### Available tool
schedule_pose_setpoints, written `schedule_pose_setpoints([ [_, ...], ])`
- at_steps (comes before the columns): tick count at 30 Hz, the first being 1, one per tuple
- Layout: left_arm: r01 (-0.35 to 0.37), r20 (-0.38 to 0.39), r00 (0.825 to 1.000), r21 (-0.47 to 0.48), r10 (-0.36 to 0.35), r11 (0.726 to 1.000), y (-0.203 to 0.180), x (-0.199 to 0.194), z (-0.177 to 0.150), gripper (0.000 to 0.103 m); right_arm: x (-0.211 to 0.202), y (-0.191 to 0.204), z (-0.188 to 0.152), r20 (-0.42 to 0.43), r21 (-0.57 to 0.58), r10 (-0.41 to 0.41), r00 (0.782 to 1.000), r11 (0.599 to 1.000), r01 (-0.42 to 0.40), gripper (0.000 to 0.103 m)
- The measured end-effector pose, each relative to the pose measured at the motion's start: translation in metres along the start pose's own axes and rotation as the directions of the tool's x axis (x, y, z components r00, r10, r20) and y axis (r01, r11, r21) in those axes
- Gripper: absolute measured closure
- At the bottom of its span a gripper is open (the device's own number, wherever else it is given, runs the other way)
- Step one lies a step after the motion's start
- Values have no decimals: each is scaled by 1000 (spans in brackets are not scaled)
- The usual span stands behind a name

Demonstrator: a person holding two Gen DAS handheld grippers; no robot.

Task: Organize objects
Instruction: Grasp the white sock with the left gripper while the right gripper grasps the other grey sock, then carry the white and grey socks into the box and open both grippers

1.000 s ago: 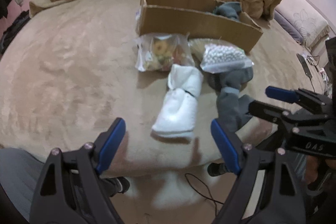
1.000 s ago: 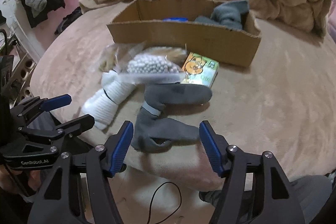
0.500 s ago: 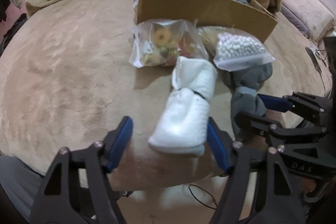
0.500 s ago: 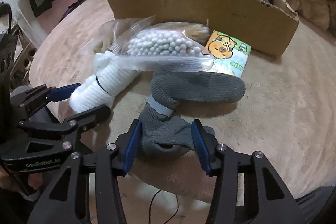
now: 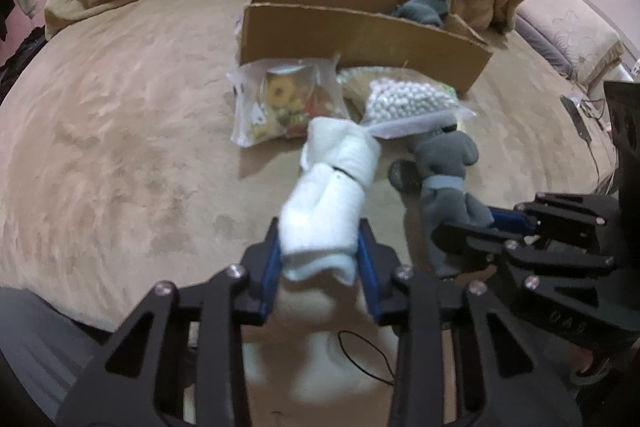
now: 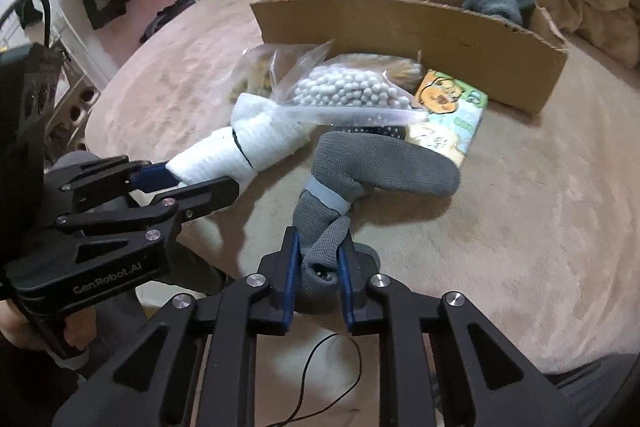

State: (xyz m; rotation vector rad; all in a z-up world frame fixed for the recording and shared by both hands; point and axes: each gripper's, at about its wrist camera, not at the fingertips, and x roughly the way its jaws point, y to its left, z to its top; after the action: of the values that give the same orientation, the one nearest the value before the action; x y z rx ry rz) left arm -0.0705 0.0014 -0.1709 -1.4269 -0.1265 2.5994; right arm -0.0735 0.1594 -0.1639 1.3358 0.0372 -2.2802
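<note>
Two sock bundles get clamped at the bed's (image 5: pixel 100 147) 6 o'clock edge: white socks (image 5: pixel 324 215) by the left hand-held gripper (image 5: pixel 318 263), grey socks (image 6: pixel 332 227) by the right hand-held gripper (image 6: pixel 318 267), probably for the cardboard box (image 6: pixel 400 27) at 12 o'clock.

Lighting is dim, indoor and warm, with a pinkish cast. Soft shadows lie under the white sock bundle (image 5: pixel 332 195) and the grey sock bundle (image 6: pixel 360 183). Both views show heavy fisheye bending and black corners. The left view is motion-blurred; the right is sharper. No glare noted.
</note>
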Motion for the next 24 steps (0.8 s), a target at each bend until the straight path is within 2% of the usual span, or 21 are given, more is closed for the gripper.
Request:
schedule_pose_setpoints([
  [9, 37, 53, 998, -20, -36, 999, -9, -41, 4, 69, -46, -7, 7, 82, 38, -39, 996, 999, 36, 84],
  [15, 29, 121, 992, -11, -28, 1000, -14, -80, 22, 69, -82, -9, 19, 151, 49, -56, 987, 998, 49, 84],
  [20, 10, 202, 979, 12, -12, 1000, -19, -111, 40, 69, -108, -7, 32, 199, 52, -43, 979, 998, 33, 84],
  [24, 34, 213, 976, 7, -34, 999, -17, -116, 52, 69, -118, -4, 42, 228, 44, -43, 973, 998, 33, 84],
])
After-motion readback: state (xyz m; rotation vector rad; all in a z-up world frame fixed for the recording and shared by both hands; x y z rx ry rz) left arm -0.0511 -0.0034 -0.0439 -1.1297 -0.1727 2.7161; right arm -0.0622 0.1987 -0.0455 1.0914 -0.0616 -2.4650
